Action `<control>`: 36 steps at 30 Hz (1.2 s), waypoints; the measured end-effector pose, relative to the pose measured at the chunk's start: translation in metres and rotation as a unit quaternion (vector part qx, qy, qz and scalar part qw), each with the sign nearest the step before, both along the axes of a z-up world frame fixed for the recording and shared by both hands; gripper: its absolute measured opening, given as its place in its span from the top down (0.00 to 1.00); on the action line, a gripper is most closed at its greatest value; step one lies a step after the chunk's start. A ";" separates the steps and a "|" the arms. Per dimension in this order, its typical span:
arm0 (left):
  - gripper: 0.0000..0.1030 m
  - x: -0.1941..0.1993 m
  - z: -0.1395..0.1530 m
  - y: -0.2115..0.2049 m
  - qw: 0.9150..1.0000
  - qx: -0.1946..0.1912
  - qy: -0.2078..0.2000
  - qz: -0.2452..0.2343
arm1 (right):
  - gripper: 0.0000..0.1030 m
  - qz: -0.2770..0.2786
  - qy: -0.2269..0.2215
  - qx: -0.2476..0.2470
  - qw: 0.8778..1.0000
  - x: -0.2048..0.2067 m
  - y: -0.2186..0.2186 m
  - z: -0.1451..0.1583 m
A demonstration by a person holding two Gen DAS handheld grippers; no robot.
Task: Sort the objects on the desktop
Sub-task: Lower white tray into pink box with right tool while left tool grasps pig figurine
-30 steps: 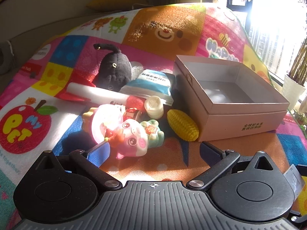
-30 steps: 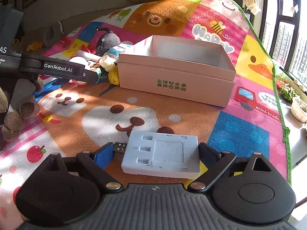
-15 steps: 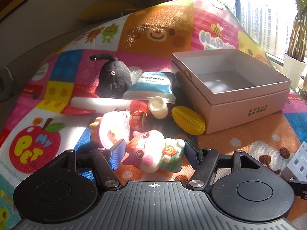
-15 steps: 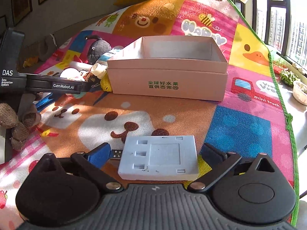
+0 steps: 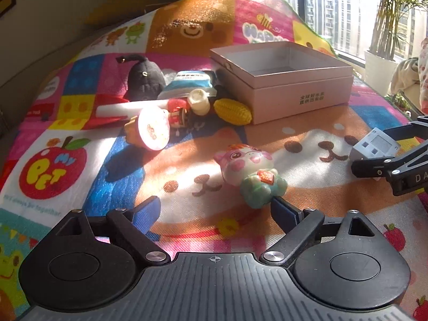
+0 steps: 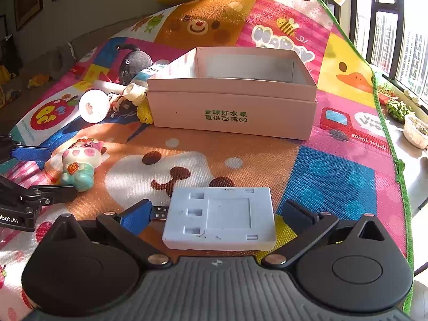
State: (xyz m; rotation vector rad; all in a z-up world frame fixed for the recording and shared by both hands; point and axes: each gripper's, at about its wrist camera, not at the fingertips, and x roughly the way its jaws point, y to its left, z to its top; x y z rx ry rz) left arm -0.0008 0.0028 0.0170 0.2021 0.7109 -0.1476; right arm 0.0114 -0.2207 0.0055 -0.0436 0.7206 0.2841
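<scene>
left tool [image 5: 214,208]: jaws opening, nothing clamped; pig toy [image 5: 250,172] lies just ahead, apparently released.
right tool [image 6: 214,212]: jaws apart, straddling grey device [image 6: 220,218], no pad contact.
pink box [image 6: 232,112]: open, empty, likely destination.
clutter: beside box.

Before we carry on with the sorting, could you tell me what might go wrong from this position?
1. The pig toy lies just ahead of the opening left gripper, near its right finger; a careless move could knock it away.
2. The grey device sits between the open right gripper fingers with its USB plug beside the left pad; closing could press on the plug.
</scene>
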 end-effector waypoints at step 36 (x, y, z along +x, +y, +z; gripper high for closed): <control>0.48 -0.034 0.038 -0.040 0.994 -0.029 0.000 -0.110 | 0.11 0.062 0.030 -0.012 0.998 -0.045 -0.014 0.031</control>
